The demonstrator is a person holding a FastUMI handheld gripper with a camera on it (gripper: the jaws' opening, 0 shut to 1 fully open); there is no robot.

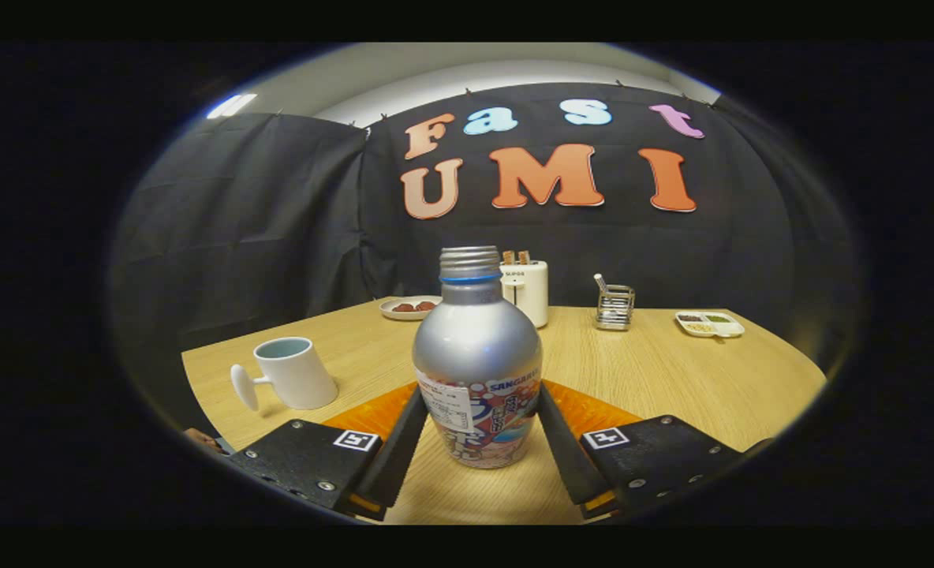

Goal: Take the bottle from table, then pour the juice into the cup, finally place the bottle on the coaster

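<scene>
A silver bottle (pixel 479 359) with a colourful label and an uncapped threaded neck stands upright between my two fingers. My gripper (pixel 483 390) is shut on it, with both black fingers pressing against its lower sides. An orange coaster (pixel 364 414) lies on the wooden table (pixel 672 379) just behind the bottle, partly hidden by the bottle and the fingers. I cannot tell whether the bottle's base rests on the table or hangs just above it. A white cup (pixel 293 371) with its handle turned left stands left of the bottle, beyond the left finger.
At the table's far side stand a white appliance (pixel 526 292) right behind the bottle, a plate of food (pixel 409 307) to its left, a small metal rack (pixel 614 306) and a white divided dish (pixel 709 323) to the right. Black cloth walls the booth.
</scene>
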